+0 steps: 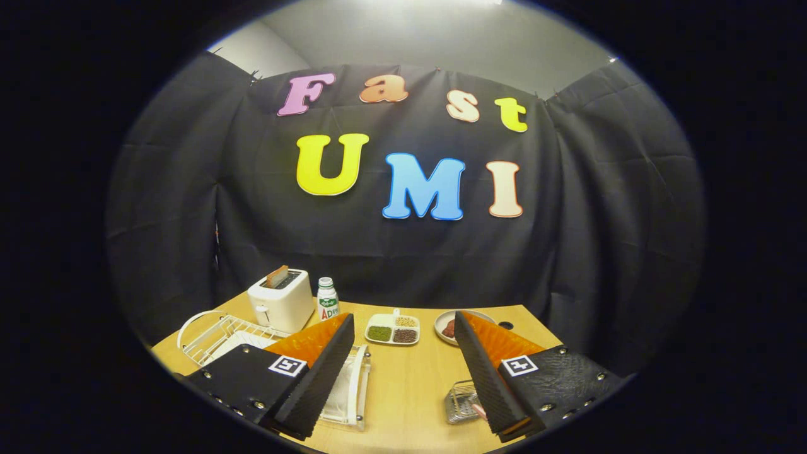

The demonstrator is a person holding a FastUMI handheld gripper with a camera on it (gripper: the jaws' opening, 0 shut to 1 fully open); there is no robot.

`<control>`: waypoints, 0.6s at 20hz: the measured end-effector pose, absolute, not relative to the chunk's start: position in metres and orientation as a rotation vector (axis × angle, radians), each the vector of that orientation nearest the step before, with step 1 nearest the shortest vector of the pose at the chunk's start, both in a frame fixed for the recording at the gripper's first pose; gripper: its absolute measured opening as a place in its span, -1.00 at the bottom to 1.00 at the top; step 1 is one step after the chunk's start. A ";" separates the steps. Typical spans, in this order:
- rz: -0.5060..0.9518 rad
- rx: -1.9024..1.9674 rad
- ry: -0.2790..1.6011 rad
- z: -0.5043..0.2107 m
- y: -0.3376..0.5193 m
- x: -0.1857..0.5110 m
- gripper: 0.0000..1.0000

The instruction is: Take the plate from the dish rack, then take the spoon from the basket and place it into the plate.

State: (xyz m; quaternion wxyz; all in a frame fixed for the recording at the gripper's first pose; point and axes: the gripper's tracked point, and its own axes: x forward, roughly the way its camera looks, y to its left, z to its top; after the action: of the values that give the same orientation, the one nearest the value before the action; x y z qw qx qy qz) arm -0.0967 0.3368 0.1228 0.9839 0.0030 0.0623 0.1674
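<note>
On the table (pixel 410 384), one dish rack (pixel 217 334), one basket (pixel 460 401), jaws apart.

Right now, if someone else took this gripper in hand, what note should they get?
Gripper: open, fingers spread wide, holding nothing, above the wooden table.
Dish rack: white wire, behind the left finger; the plate cannot be made out in it.
Basket: small metal mesh, beside the right finger; a spoon cannot be made out.
Done: nothing, judging by the open gripper.
Left: take the plate from the rack, then put the spoon into it.
</note>
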 end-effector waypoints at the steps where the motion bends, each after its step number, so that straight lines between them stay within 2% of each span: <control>1: 0.338 0.005 0.141 0.119 0.348 -0.093 0.94; 6: 0.262 -0.071 0.255 0.085 0.387 -0.072 0.86; 7: 0.254 -0.085 0.274 0.080 0.396 -0.068 0.65; 8: 0.259 -0.092 0.287 0.073 0.406 -0.065 0.58; 12: 0.222 -0.138 0.345 0.051 0.429 -0.055 0.57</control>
State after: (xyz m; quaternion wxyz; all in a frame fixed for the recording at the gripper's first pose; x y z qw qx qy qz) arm -0.0550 0.4287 0.0508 0.9767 -0.0683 0.1712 0.1100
